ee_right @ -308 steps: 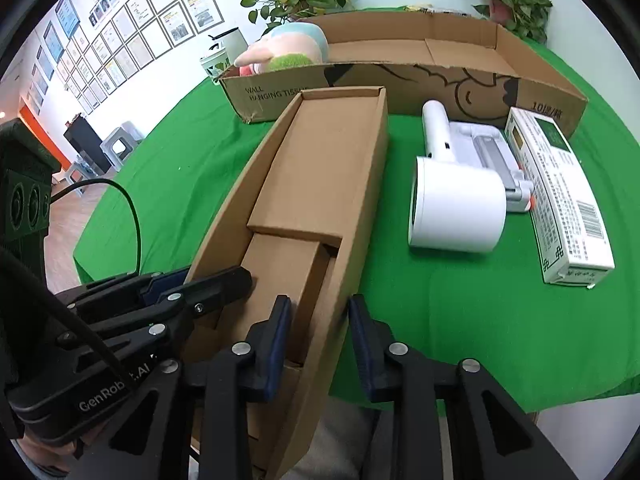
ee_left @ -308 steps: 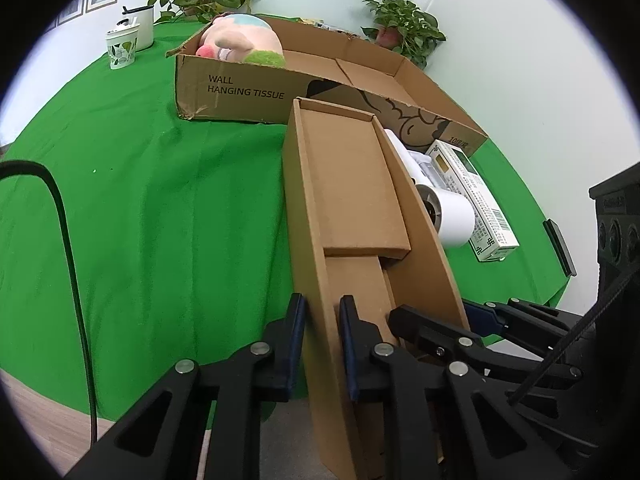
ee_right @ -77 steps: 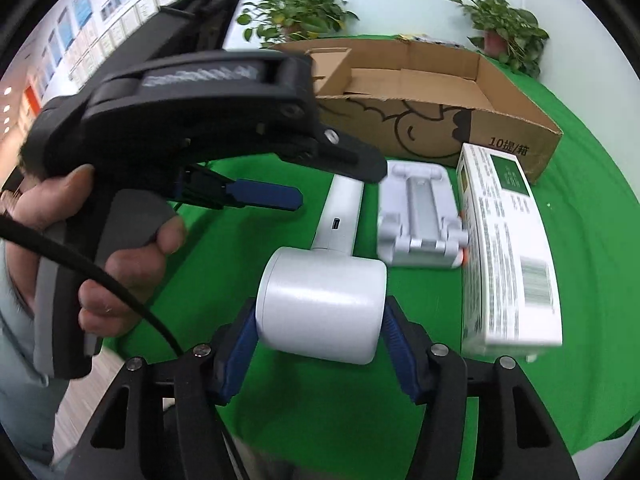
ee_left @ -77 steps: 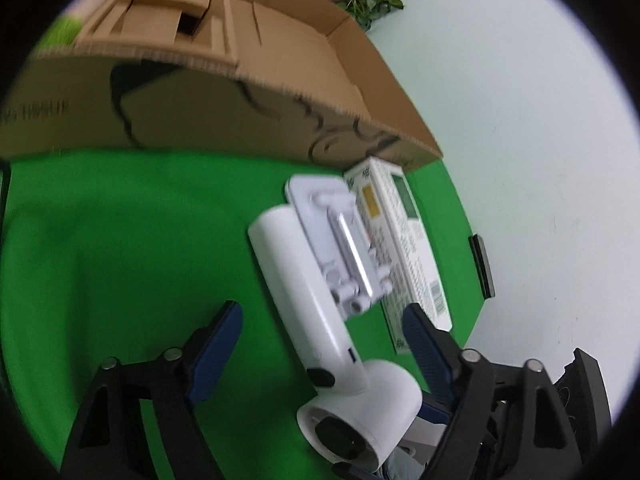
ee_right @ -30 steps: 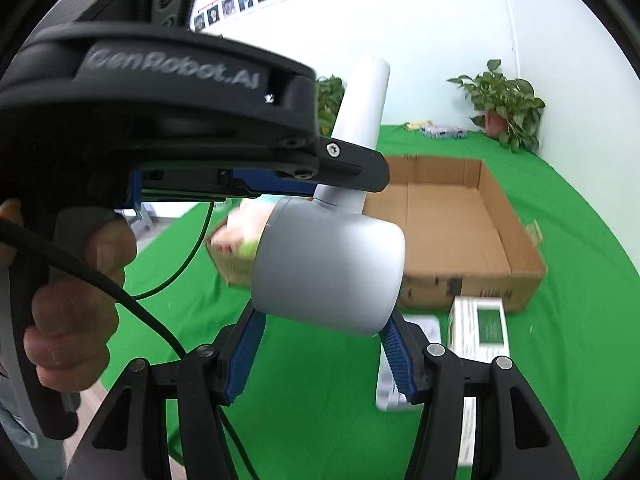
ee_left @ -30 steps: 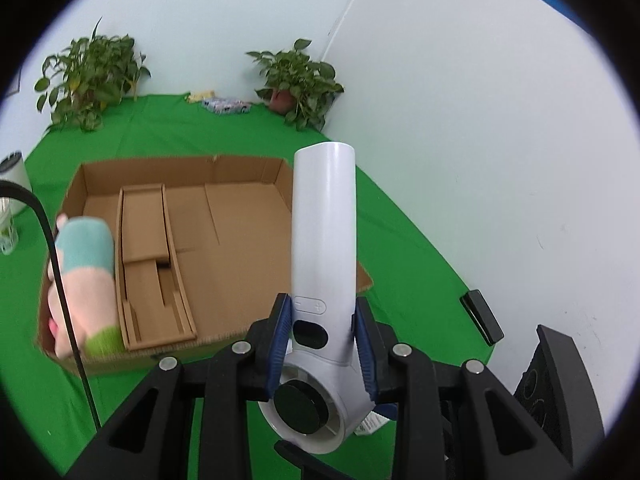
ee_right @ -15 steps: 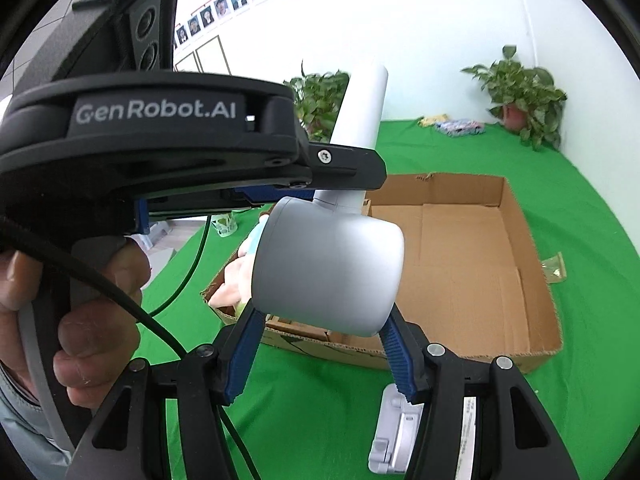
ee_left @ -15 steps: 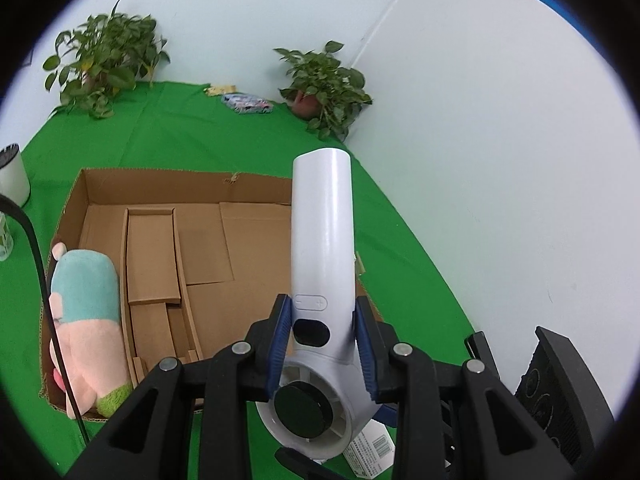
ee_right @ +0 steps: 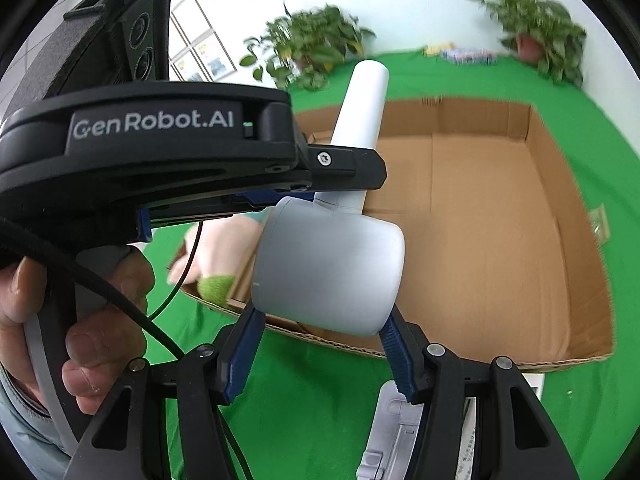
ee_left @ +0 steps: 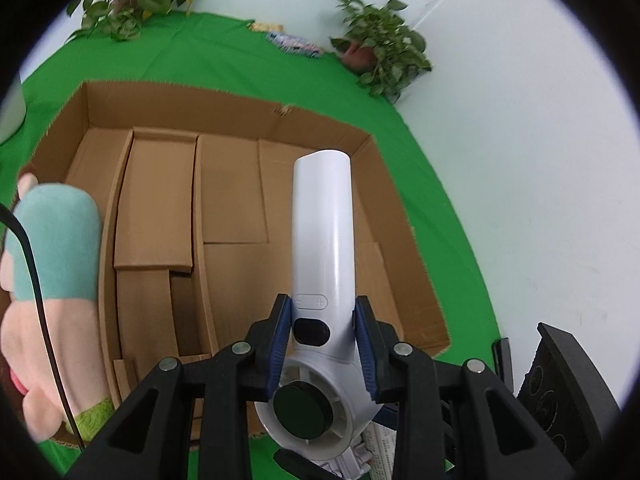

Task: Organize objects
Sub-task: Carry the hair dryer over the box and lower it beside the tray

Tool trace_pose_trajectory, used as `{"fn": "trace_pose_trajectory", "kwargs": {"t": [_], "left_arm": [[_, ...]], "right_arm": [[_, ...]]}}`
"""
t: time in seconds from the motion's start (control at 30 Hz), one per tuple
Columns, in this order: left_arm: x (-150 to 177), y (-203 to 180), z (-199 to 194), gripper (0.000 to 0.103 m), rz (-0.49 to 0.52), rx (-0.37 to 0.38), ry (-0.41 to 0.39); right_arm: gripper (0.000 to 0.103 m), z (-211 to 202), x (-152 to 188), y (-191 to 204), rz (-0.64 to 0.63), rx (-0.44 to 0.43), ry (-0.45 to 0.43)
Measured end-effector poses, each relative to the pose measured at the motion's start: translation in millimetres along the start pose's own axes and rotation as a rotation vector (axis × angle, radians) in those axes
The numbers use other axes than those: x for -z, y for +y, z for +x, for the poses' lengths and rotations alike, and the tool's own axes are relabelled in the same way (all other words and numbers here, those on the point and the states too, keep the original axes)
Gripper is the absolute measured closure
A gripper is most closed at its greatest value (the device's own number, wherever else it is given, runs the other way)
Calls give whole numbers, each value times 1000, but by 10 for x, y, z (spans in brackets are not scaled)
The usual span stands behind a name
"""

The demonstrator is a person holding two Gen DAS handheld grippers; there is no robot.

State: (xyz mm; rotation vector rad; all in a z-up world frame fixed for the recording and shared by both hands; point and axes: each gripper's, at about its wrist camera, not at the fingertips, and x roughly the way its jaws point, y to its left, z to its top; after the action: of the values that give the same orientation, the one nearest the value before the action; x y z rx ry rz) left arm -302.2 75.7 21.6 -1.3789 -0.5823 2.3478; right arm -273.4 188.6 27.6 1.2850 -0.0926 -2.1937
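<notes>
Left gripper (ee_left: 323,338): clamped on the white handheld device (ee_left: 322,240), its blue pads pressed to either side of the handle just above the round head, beside the dark oval button and the minus/plus mark.
Right gripper (ee_right: 322,350): closed around the same device's fat cylindrical head (ee_right: 328,268), one blue-padded finger on each side of the barrel.
Left gripper from the right wrist view (ee_right: 160,160): a black body crossing the upper left, held by the person's hand (ee_right: 80,320), its tip meeting the device's neck.
White handheld device: held in the air by both grippers above the near edge of the cardboard box (ee_left: 384,208), handle pointing away from the left camera and out over the box's inside.
Cardboard box: open-topped and shallow, lying on the green tablecloth (ee_left: 200,60); the right part of its floor (ee_right: 480,220) is bare.
Cardboard insert (ee_left: 156,216): a long narrow tray of folded card lying inside the box toward its left side.
Plush toy (ee_left: 52,280): teal, pink and green, at the left end of the box beside the insert.
White stand piece (ee_right: 394,436): on the cloth outside the box, below the right gripper; only partly in view.
Printed carton (ee_left: 384,454): a sliver of it shows under the device's head.
Potted plants (ee_left: 380,52): at the far edge of the table, against the pale wall.
</notes>
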Motion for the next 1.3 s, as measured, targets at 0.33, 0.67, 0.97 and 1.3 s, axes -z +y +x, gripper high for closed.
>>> {"fn": "trace_pose_trajectory", "kwargs": {"t": [0.33,0.67,0.97,1.3], "left_arm": [[-1,166,373,72,-10,-74,61],[-59,267,514,74,-19,-129,154],[-106,321,127,74,8,-125,99],[109,617,-273,72,82,-221,33]], "right_arm": [[48,458,-109,-269,42,-55,102],[48,640,-300,-437,44,-24,174],[48,756,-441,-385,27,-16,213],[40,753,-677,-391,34,-104,200]]}}
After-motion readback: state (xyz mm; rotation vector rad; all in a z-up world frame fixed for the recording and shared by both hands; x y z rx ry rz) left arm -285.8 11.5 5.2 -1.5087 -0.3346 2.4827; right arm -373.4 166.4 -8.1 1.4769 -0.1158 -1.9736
